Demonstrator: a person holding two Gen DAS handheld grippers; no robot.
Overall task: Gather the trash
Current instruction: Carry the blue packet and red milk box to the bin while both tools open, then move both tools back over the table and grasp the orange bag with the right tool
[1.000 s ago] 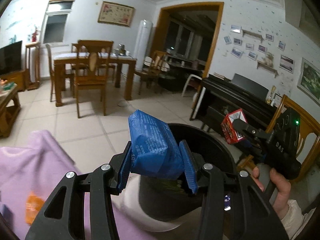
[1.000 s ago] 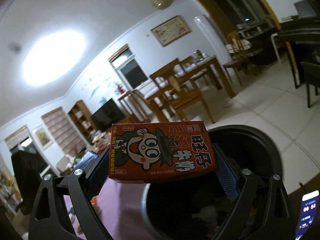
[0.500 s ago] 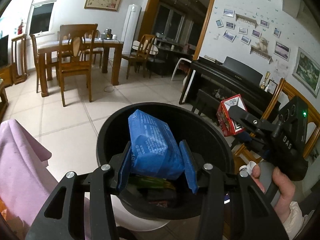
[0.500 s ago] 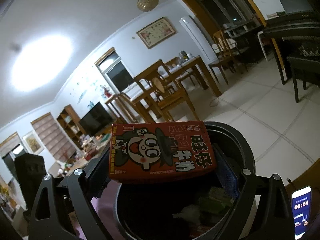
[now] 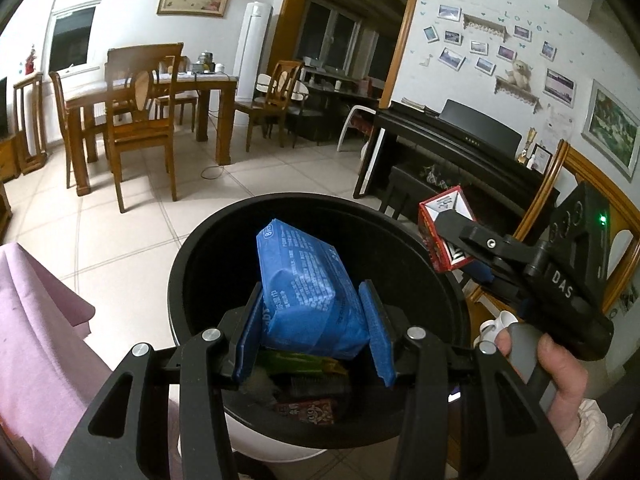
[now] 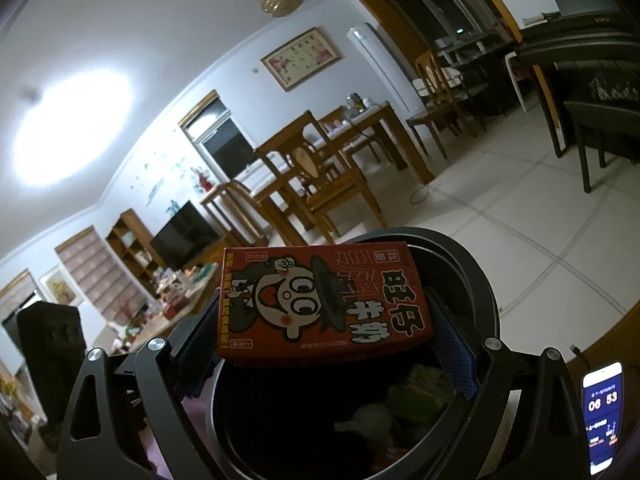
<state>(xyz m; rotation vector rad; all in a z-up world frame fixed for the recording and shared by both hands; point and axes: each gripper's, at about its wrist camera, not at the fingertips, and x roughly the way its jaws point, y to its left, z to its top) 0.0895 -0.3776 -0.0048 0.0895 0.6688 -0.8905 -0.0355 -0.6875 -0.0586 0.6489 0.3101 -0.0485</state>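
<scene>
The near rim of the black bin (image 5: pixel 192 248) drops behind the left gripper (image 5: pixel 314 336), and the blue packet (image 5: pixel 304 292) covers most of what lies inside. Under the packet, only slivers of a green wrapper (image 5: pixel 304 362) and a red carton (image 5: pixel 308 411) show. In the right wrist view, the bin's contents are a dim blur beneath the red milk box (image 6: pixel 324 304). A phone (image 6: pixel 602 408) by the lower right edge is cut off, its small print unreadable. The pink cloth (image 5: pixel 36 340) runs off the left edge. The person's hand (image 5: pixel 556 372) shows only partly.
</scene>
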